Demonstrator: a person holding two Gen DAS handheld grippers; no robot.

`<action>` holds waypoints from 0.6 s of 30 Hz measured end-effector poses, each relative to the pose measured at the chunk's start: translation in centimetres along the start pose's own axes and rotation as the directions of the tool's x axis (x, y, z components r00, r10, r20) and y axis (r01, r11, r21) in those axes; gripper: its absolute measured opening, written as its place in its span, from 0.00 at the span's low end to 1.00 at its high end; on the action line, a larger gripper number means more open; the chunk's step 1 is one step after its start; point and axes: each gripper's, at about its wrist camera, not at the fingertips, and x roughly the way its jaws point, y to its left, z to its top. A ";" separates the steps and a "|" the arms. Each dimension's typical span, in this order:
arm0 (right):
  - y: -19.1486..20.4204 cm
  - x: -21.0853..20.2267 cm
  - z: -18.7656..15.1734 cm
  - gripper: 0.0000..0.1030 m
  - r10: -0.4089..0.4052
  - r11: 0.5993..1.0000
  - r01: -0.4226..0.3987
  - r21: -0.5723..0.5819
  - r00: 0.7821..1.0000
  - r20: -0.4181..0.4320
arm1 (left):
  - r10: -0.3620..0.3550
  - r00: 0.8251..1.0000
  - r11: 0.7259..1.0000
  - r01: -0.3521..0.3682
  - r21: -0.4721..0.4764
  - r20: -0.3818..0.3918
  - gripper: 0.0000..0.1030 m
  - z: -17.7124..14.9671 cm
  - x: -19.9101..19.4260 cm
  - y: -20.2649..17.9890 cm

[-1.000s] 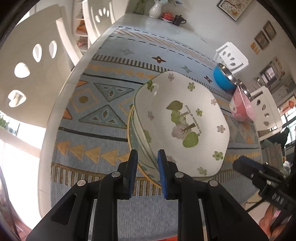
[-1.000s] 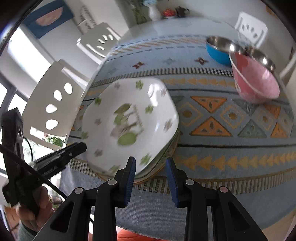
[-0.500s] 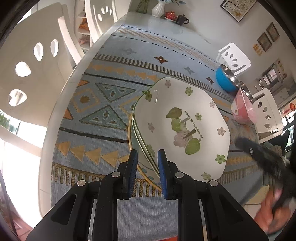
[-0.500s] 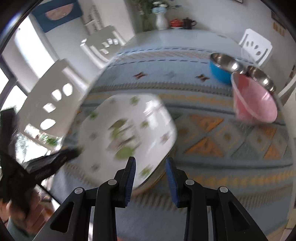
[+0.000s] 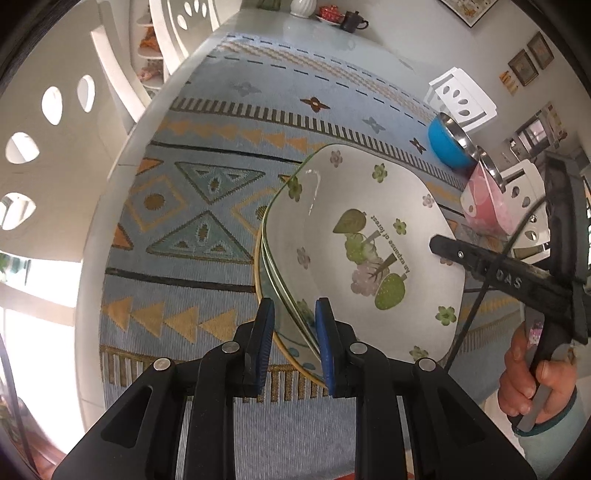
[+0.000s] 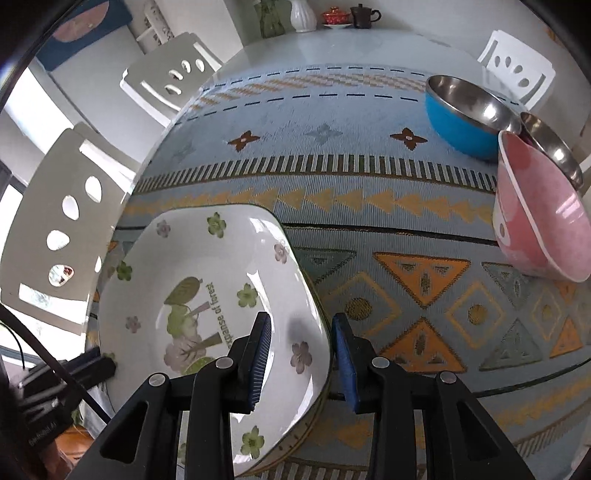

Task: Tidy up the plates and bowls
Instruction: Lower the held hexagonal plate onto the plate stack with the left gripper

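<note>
A white hexagonal plate with green flowers (image 5: 369,236) tops a stack of plates on the patterned cloth; it also shows in the right wrist view (image 6: 207,306). My left gripper (image 5: 293,343) straddles the stack's near edge with its jaws a little apart, not visibly clamped. My right gripper (image 6: 301,362) is open, its fingers either side of the top plate's right rim. The right gripper's body shows in the left wrist view (image 5: 517,273). A pink bowl (image 6: 539,214), a blue bowl (image 6: 465,118) and a steel bowl (image 6: 554,147) stand at the far right.
White chairs (image 6: 62,225) stand around the table. A vase (image 6: 303,14), a red dish and a dark teapot (image 6: 364,14) sit at the far end. The table edge (image 5: 92,258) runs close along the left of the stack.
My right gripper has swung in over the right rim of the top plate. The left gripper has stayed at the stack's near edge.
</note>
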 end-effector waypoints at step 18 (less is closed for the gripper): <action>0.0 -2.2 -2.9 0.33 0.095 0.995 -0.090 0.045 0.989 -0.115 | 0.004 1.000 0.999 -0.004 0.034 -0.003 0.23 3.9 -0.1 0.9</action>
